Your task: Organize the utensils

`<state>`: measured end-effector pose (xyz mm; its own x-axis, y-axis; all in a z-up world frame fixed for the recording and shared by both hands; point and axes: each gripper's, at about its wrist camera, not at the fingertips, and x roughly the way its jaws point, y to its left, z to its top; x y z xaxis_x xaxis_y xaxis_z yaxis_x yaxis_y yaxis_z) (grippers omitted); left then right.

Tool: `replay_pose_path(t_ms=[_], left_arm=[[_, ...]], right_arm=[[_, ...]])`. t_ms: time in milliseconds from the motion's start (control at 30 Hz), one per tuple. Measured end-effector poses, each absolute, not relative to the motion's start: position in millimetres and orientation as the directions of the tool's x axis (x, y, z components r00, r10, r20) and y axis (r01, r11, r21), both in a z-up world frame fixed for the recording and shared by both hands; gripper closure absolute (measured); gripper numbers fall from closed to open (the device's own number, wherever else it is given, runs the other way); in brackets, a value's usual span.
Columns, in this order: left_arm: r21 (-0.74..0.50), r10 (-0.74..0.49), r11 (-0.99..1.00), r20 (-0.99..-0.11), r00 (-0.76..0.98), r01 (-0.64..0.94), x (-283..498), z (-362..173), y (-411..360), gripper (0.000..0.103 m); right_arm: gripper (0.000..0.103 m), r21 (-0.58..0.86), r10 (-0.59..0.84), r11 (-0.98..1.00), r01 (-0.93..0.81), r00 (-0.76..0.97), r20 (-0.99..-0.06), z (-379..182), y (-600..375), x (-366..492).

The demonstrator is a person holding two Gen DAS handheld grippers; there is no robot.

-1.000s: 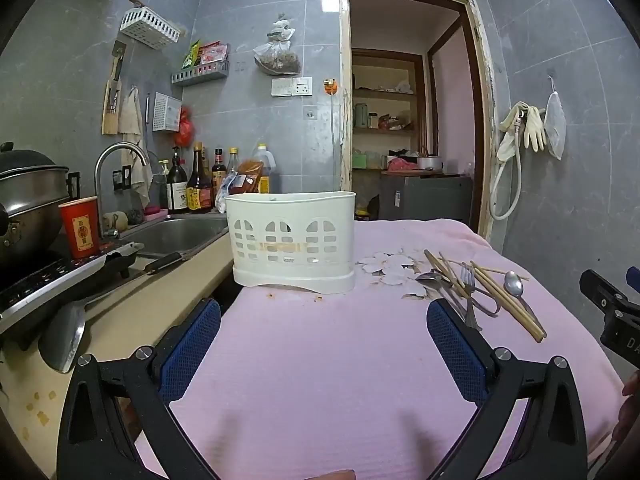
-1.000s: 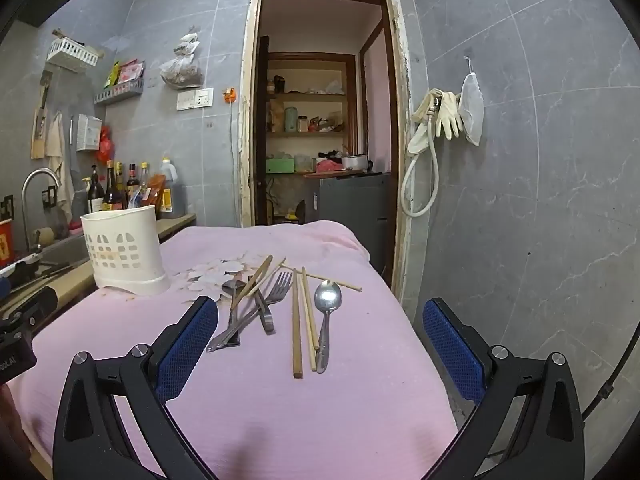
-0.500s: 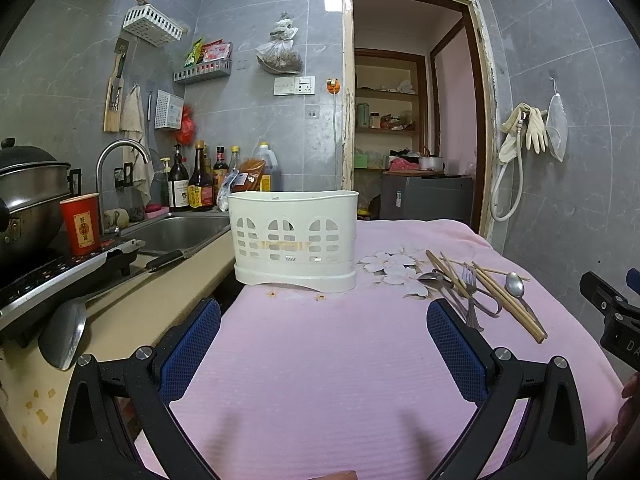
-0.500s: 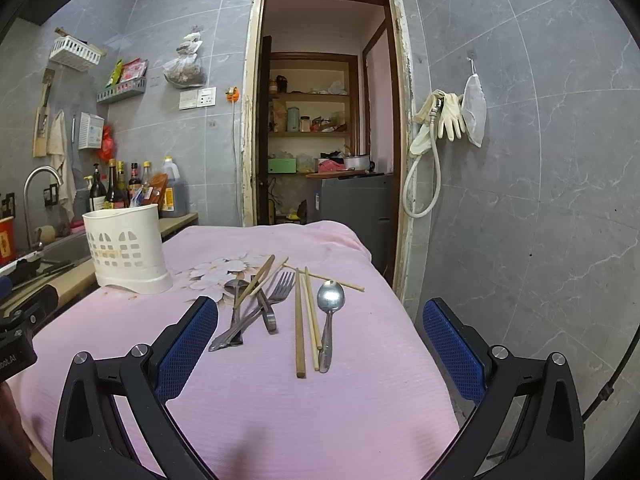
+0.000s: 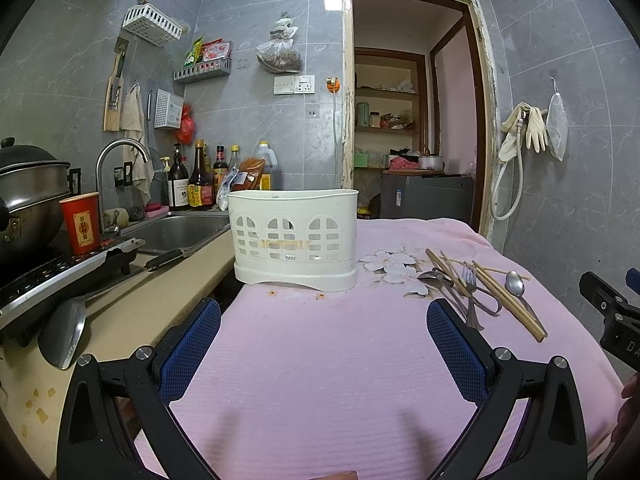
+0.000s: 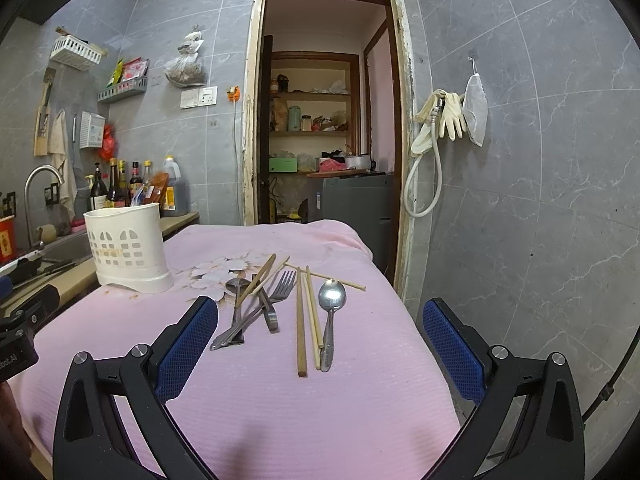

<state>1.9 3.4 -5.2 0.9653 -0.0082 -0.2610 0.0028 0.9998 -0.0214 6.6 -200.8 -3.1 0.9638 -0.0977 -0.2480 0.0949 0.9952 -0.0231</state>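
A white slotted utensil holder (image 5: pixel 294 236) stands upright on the pink cloth (image 5: pixel 320 360); it also shows in the right wrist view (image 6: pixel 128 248). A loose pile of utensils lies to its right: a spoon (image 6: pixel 331 312), a fork (image 6: pixel 276 292), a second spoon (image 6: pixel 237 300) and several wooden chopsticks (image 6: pixel 301 320). The pile shows in the left wrist view as well (image 5: pixel 480 292). My left gripper (image 5: pixel 322 344) is open and empty, in front of the holder. My right gripper (image 6: pixel 320 348) is open and empty, just short of the chopstick ends.
A counter (image 5: pixel 132 300) on the left holds a sink (image 5: pixel 180 232), a red cup (image 5: pixel 81 222), a pot (image 5: pixel 28 196), a spatula (image 5: pixel 64 332) and bottles (image 5: pixel 200 184). The cloth's right edge (image 6: pixel 416 320) drops off by the grey wall. A doorway (image 6: pixel 320 120) lies behind.
Both grippers have crept slightly forward toward the holder and utensils. Nothing on the cloth has moved.
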Motion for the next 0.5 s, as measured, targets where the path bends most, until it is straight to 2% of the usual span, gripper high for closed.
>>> replay_pose_path(t_ms=[500], left_arm=[[-0.020, -0.007, 1.000, -0.266, 0.964, 0.001, 1.7, -6.5, 3.7, 0.002]], right_arm=[[0.000, -0.025, -0.096, 0.995, 0.093, 0.963, -0.251, -5.7, -197.6, 5.9]])
